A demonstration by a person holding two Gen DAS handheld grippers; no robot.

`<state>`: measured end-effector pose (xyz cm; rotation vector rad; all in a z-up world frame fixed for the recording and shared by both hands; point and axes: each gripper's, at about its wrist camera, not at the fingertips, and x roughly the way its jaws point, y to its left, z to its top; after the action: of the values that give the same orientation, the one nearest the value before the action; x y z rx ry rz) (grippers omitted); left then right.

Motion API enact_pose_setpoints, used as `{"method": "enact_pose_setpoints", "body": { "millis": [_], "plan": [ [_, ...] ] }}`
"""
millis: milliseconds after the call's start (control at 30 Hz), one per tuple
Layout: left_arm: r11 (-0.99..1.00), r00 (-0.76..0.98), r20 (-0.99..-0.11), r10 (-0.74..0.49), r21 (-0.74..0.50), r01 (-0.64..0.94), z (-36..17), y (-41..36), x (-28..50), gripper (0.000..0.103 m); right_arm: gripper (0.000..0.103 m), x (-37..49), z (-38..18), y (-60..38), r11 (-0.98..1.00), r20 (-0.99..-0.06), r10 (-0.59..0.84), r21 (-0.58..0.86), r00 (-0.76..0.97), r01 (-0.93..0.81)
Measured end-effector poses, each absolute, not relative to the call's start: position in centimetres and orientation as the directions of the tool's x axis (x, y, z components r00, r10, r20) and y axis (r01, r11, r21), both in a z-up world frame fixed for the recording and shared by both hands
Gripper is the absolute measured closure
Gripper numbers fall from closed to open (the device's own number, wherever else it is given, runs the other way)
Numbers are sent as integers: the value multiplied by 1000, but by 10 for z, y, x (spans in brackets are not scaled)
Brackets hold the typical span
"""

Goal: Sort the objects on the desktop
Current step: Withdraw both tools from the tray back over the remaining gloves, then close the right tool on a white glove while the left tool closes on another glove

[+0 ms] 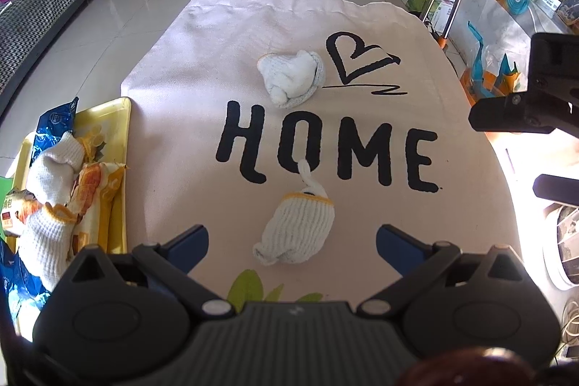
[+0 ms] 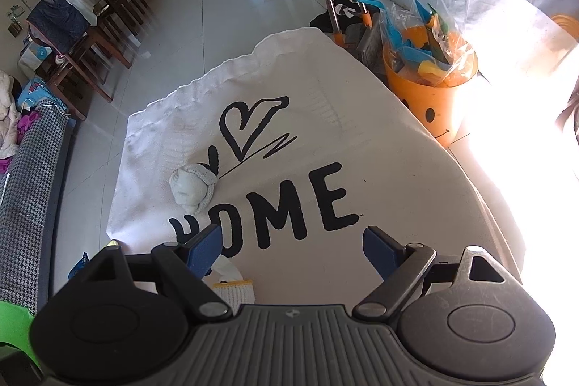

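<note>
A rolled white glove with a yellow cuff (image 1: 295, 228) lay on the cream HOME mat (image 1: 362, 67), just below the letter O. One thin white finger of it poked up onto that letter. The left gripper (image 1: 292, 241) hung right over this glove with its blue jaws spread wide, one on each side, and did not touch it. In the right wrist view only the glove's yellow edge (image 2: 233, 288) peeked out beside the gripper's body.

A second balled-up white glove (image 1: 291, 78) sat farther up the mat, just left of the black heart drawing (image 1: 356, 58). In the right wrist view this glove (image 2: 193, 187) lay just above the H.

The right gripper (image 2: 292, 246) was over the lower part of the mat, near the word HOME (image 2: 282, 216). Its blue jaws were spread wide too and held nothing. In the left wrist view it showed as a black shape (image 1: 532, 104) at the right edge.

A yellow tray (image 1: 119, 118) sat next to the mat's left edge. It held more white gloves (image 1: 50, 176) and snack packets (image 1: 54, 122). An orange smiley-face bin (image 2: 430, 96) stood on the floor past the mat's right side, stuffed with blue and orange bits in a clear bag.
</note>
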<state>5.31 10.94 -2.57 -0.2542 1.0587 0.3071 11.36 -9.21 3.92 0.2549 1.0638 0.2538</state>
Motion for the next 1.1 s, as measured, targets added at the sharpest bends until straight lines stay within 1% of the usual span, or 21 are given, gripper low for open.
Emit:
{"method": "enact_pose_setpoints", "body": {
  "millis": [400, 733, 933, 1100],
  "plan": [
    [904, 416, -906, 73, -116, -411, -44, 129, 52, 1, 18, 117, 42, -85, 935, -809, 352, 329, 471, -133],
    [911, 417, -906, 71, -111, -397, -62, 131, 58, 1, 18, 129, 35, -67, 928, -807, 373, 319, 457, -195],
    [910, 417, -905, 87, -98, -403, -75, 132, 67, 1, 18, 148, 17, -48, 898, -793, 432, 335, 429, -284],
    [917, 426, -902, 73, -107, -385, -82, 129, 76, 1, 18, 165, -1, -35, 868, -771, 477, 338, 422, -364]
  ]
}}
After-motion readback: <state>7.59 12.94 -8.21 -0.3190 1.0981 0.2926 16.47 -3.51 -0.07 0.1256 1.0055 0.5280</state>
